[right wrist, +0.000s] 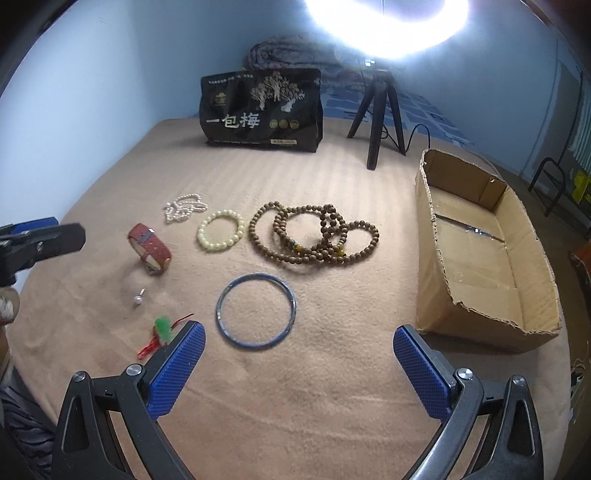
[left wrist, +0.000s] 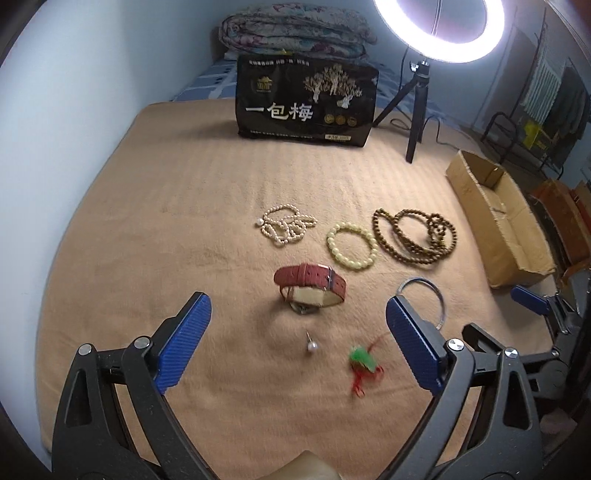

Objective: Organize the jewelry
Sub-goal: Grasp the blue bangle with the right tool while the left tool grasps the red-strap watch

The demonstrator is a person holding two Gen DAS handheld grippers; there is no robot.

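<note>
As both tools hang over a tan blanket spread on a bed, we see the left gripper with its blue pads wide apart and nothing between them, and the right gripper likewise spread and empty. Nearest the left jaws lie a single pearl pin and a green charm with red cord, both on the cloth between the pads in that view but touched by neither. Just beyond them one red-strapped watch stands on its edge. In front of the right jaws, one thin blue bangle lies flat and free of the pads; in the left wrist view the right pad hides part of it. Farther on we count three beaded pieces in a row: a white pearl strand at the left, a pale yellow bead bracelet in the middle, and a long brown bead string coiled in loops at the right. Nothing lies across any of them. To the right one open cardboard box rests on the blanket, well apart from the beads. At the far edge stand one black printed bag and one ring light on a tripod, with a folded quilt behind.
</note>
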